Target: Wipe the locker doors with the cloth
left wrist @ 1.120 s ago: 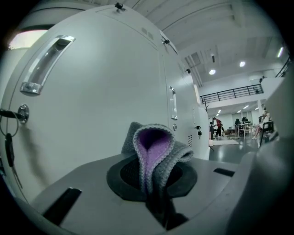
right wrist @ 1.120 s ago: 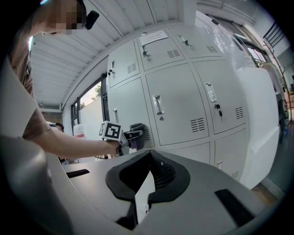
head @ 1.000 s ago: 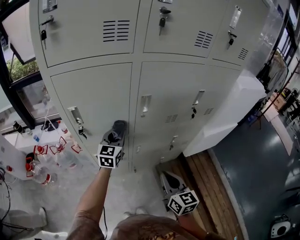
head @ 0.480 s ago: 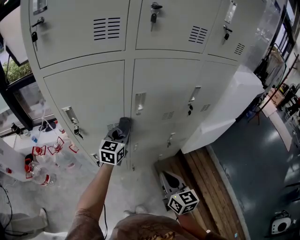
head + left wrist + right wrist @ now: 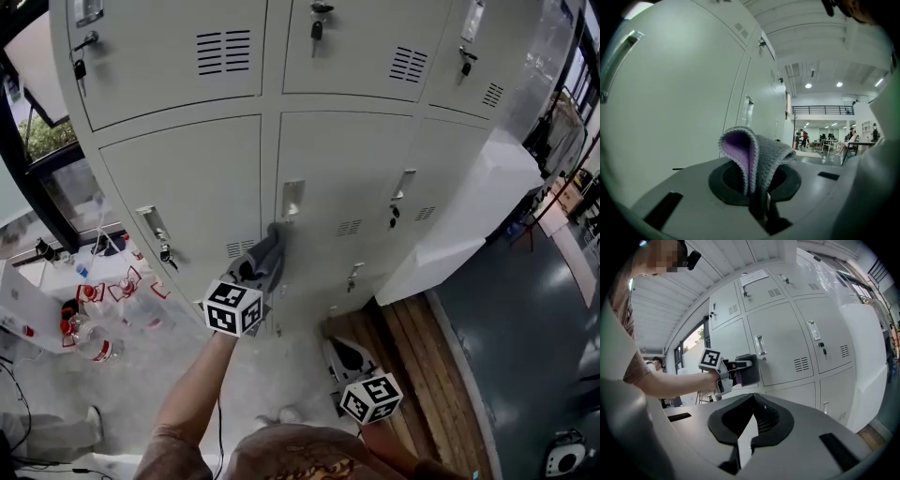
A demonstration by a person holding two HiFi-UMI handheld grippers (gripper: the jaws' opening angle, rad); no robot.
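Finding: your left gripper (image 5: pixel 255 274) is clamped on the cloth (image 5: pixel 267 249). The left gripper view shows the jaws together on a doubled fold, grey knit outside and purple inside, standing up beyond the tips. The cloth is against the lockers, at the seam between the left door (image 5: pixel 187 187) and the middle door (image 5: pixel 347 169), just below the middle door's handle (image 5: pixel 292 199). Whether it presses flat on the metal cannot be told.

Your right gripper (image 5: pixel 751 425) has its jaws together on nothing. It hangs low and well apart from the lockers, and takes no part.

Assessment: the cloth looks soft, light and limp. It will likely crumple under pressure and drag on the handle, locks and vents. The hold at the base of the fold seems sound; a grip nearer an edge would probably let it pull free.

Risk: with so little cloth ahead of the tips, a steep angle may put the jaws on the paint.
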